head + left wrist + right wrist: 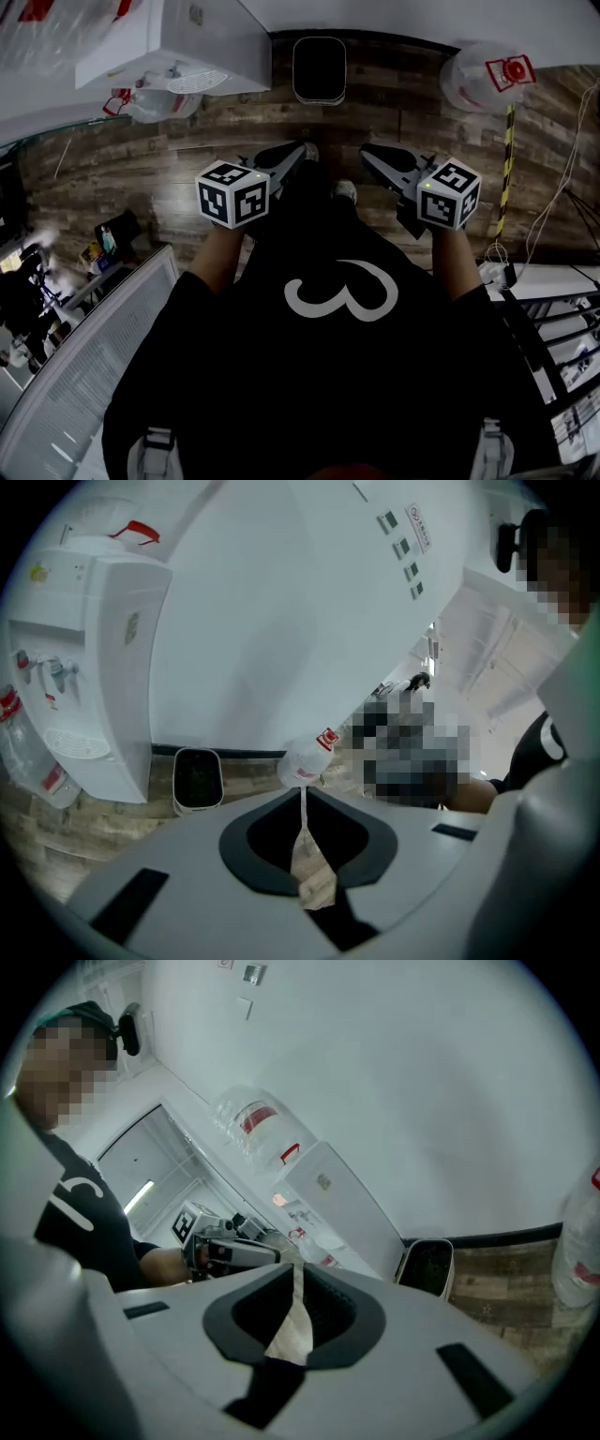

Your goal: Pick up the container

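Left tongs [305, 150] together, empty | right tongs [367, 150] together, empty | water bottle [579, 1251] cut off

The right gripper [297, 1271] filled the lower part of the view, its pale grey body ending in two dark fingers [333, 1312] pressed together with nothing between them. Beyond the tips to the left, a hand held the left gripper [270, 1254], whose cube with square markers [187, 1225] faced the camera. A person in a black shirt with a white numeral [80, 1213] stood at the left edge. A white water dispenser [328, 1199] carried a clear bottle with a red label [251, 1119]. Beside it, on the brown wood-plank floor [506, 1279], stood a black bin with a white rim [427, 1265]. A clear plastic jug [577, 1260] showed at the right edge.
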Tool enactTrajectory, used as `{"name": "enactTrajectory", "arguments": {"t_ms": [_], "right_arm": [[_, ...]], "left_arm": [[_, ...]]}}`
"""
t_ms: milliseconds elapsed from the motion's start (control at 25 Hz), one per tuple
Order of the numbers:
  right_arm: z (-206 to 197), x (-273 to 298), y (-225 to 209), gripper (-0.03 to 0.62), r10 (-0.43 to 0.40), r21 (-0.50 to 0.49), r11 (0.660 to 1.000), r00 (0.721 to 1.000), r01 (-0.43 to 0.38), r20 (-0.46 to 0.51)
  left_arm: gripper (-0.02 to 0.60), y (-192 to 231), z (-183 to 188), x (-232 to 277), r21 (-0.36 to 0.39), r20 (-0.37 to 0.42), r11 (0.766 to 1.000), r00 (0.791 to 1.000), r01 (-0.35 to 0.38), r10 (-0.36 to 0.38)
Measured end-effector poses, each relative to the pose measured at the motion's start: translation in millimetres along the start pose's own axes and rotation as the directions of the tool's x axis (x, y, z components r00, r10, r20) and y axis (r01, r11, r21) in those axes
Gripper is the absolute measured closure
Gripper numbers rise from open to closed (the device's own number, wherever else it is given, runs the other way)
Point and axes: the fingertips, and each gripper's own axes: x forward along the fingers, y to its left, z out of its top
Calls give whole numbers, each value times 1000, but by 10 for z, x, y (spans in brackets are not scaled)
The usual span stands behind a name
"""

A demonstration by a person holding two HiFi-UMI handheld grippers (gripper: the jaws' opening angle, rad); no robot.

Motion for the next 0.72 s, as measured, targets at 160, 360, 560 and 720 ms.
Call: {"name": "enactTrajectory", "arguments": {"t_ms": [160, 360, 560, 720], "right_arm": [[32, 146, -295, 565, -38, 29, 999, 999, 38, -9], [64, 383, -662, 565, -87, 83, 993, 996, 88, -16], [-82, 648, -1076, 565, -110, 131, 984, 992, 118, -67], [-227, 849, -1477, 564, -121, 155, 979, 990, 132, -76]], "left_arm": [[561, 366, 27, 93, -30, -16, 1000, 1000, -11, 10], [561, 905, 55, 274, -52, -74, 998, 997, -42, 38], [560, 1442, 3, 551, -67, -145, 996, 988, -61, 50], [560, 1826, -19, 788, -84, -183, 995, 982, -62, 45]]}}
